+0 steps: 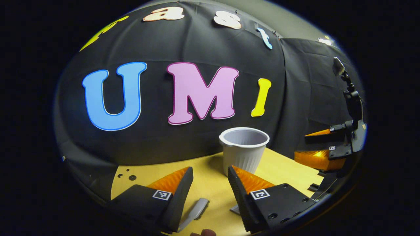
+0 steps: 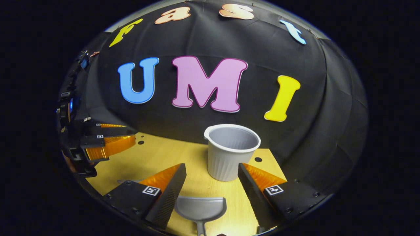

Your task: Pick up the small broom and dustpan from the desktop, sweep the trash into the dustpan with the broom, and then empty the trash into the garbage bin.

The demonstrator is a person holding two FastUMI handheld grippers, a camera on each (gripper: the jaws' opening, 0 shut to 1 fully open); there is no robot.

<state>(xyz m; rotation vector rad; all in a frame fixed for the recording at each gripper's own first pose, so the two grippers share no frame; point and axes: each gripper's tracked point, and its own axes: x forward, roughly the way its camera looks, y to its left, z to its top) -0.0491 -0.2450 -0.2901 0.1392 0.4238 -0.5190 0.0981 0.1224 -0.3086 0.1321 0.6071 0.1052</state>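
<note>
Left gripper [image 1: 210,175] and right gripper [image 2: 211,172] gape, empty

No readable txt on the props. Square black/white coded tags sit on both fingers of left gripper [image 1: 210,183] & right gripper [image 2: 211,178], patterns only, no words/nos. Cup [image 1: 244,150] plain, no label or brand.

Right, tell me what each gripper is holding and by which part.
Nothing is held. Left gripper and right gripper both have open jaws above the yellow wooden desktop; the grey plastic dustpan lies ungripped.
</note>
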